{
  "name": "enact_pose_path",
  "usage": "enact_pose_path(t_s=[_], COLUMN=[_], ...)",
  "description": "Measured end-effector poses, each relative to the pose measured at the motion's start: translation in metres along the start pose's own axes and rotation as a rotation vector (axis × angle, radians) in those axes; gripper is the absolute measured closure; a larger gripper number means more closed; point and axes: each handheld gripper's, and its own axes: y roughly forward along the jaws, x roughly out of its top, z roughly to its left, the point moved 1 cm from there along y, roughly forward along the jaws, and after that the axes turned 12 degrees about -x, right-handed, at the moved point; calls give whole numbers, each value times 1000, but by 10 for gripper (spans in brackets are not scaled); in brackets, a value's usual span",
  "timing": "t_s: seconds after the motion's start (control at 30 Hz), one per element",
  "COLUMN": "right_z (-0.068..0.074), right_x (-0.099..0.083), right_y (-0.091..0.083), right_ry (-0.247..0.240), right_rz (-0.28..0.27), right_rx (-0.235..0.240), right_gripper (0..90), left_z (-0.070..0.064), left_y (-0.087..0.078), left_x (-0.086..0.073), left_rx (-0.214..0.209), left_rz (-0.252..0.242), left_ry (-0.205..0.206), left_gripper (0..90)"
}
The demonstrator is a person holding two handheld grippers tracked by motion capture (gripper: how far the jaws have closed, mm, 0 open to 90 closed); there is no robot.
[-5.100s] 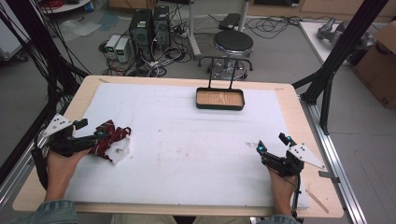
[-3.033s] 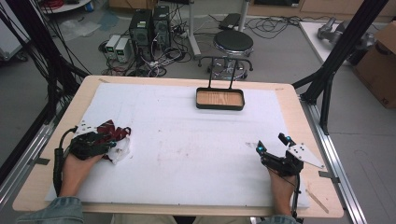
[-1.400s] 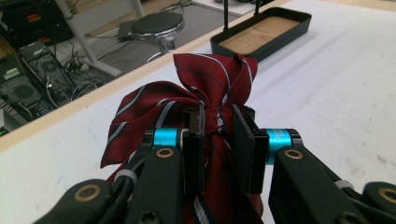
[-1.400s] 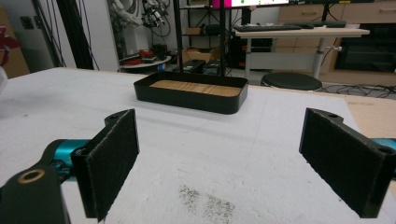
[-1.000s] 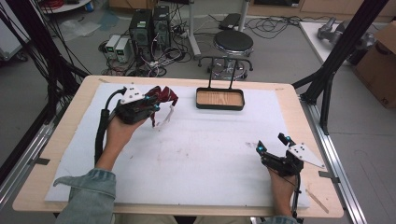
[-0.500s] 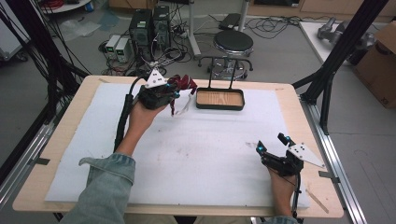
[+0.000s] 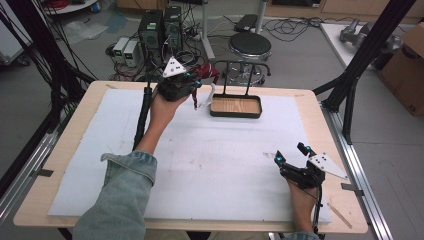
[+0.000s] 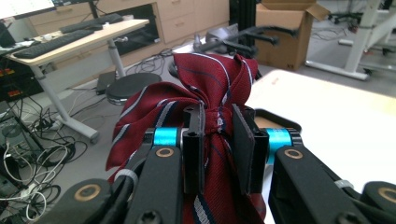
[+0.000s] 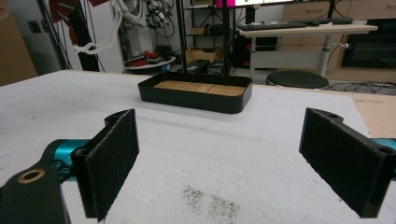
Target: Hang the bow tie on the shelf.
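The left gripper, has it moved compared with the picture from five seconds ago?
Yes. The left gripper, shut on the red striped tie, has travelled from the table's near left edge to the far side, now just left of the black tray.

the dark red striped woven cloth tie [image 8: 205,88] looks soft with a slight sheen, pinched between matt black plastic jaws, while the black matt tray with a bare wood-grain floor [image 7: 235,106] sits on a rough, scuffed white foam sheet [image 7: 200,165] over a pale smooth wooden tabletop [image 7: 320,107].
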Motion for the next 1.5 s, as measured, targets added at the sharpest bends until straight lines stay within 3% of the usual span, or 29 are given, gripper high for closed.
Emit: enact_pose_path(t_s=[0.13, 0.33, 0.5, 0.57, 0.77, 1.0, 1.4, 1.5], right_z=[0, 0, 0, 0, 0, 0, 0, 0], right_x=[0, 0, 0, 0, 0, 0, 0, 0], right_y=[0, 0, 0, 0, 0, 0, 0, 0], right_ry=[-5, -4, -6, -5, -1, -5, -5, -6], right_rz=[-2, -2, -1, 0, 2, 4, 3, 3], right_rx=[2, 6, 8, 7, 7, 7, 9, 9], right_gripper=[111, 111, 111, 111, 111, 111, 111, 111], left_z=[5, 10, 21, 30, 39, 41, 36, 36], left_y=[9, 21, 29, 30, 31, 40, 55, 55], left_x=[8, 11, 4, -2, -14, -29, -37, -37], left_rx=[6, 21, 61, 79, 113, 121, 106, 111], left_rz=[-20, -7, 33, 54, 96, 143, 138, 140], left_ry=[-4, -1, -35, -68, -92, -94, -92, -87], left_gripper=[746, 746, 745, 745, 745, 743, 730, 689])
